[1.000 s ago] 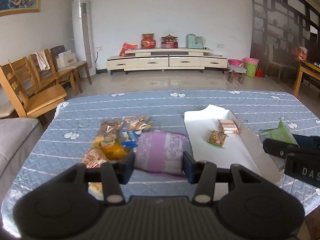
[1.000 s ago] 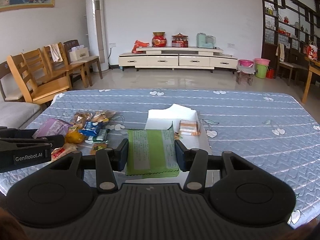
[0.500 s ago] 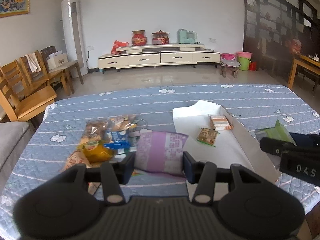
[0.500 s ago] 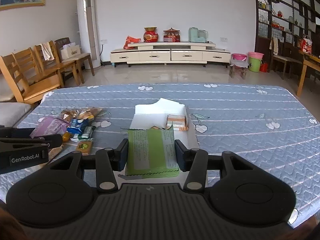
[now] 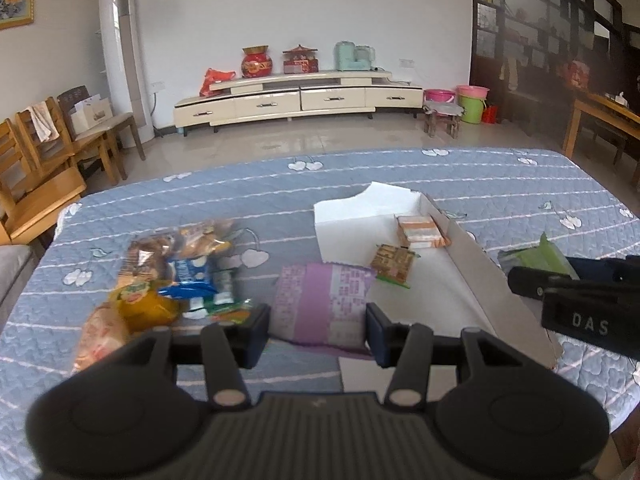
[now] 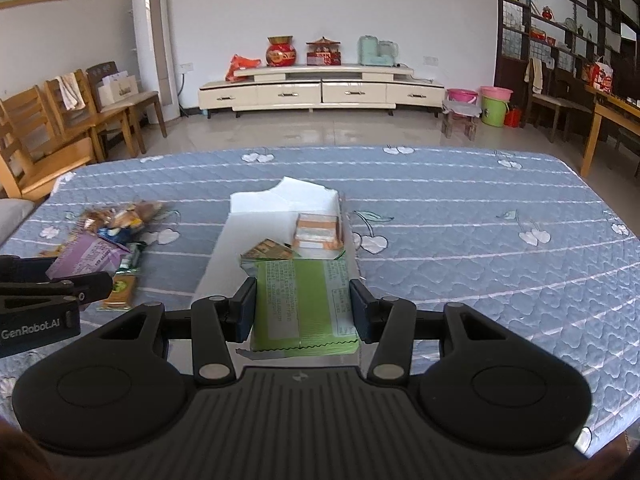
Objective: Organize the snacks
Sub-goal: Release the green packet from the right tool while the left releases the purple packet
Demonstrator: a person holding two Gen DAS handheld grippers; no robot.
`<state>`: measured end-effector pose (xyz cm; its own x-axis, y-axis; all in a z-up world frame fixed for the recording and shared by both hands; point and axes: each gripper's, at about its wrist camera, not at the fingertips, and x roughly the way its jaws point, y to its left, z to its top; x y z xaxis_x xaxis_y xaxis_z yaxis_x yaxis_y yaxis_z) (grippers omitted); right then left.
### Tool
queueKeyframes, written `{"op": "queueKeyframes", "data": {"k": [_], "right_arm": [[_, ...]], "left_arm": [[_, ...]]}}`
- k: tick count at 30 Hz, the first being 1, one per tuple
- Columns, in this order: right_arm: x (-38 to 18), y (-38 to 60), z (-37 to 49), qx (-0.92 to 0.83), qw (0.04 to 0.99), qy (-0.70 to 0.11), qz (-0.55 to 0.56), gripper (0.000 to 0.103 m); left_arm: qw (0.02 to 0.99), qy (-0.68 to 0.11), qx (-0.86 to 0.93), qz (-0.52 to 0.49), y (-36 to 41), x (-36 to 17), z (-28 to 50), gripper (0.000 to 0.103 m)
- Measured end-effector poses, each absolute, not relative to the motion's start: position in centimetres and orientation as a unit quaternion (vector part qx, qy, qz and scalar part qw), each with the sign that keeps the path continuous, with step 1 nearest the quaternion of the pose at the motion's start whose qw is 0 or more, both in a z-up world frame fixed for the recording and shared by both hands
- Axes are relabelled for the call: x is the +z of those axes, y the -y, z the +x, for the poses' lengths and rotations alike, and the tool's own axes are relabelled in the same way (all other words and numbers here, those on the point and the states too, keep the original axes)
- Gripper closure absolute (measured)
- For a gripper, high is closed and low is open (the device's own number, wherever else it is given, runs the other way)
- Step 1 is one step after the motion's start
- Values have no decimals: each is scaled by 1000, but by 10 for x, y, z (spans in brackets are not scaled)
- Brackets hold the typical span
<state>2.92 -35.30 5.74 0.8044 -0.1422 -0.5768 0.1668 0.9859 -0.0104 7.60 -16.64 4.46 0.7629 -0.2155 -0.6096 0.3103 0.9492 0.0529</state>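
Blue quilted table [image 6: 460,216] w/ cherry print, tiled living rm behind.

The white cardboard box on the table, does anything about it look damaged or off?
Yes. The white cardboard box has a ragged far flap, its top edge torn into an uneven notch rather than cut straight. Inside it lie an orange-and-white snack pack and a small brown snack packet, set at different angles.
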Motion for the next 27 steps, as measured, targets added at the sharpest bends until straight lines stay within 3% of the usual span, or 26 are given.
{"op": "queueKeyframes", "data": {"k": [25,27], "right_arm": [[21,381,116,-69,937,-341,14,44],[22,381,119,-79,940,-331,9,34]], "left_arm": [[902,-355,-240,47,227,-12,125,52],[898,-355,-254,52,231,-13,123,48]]}}
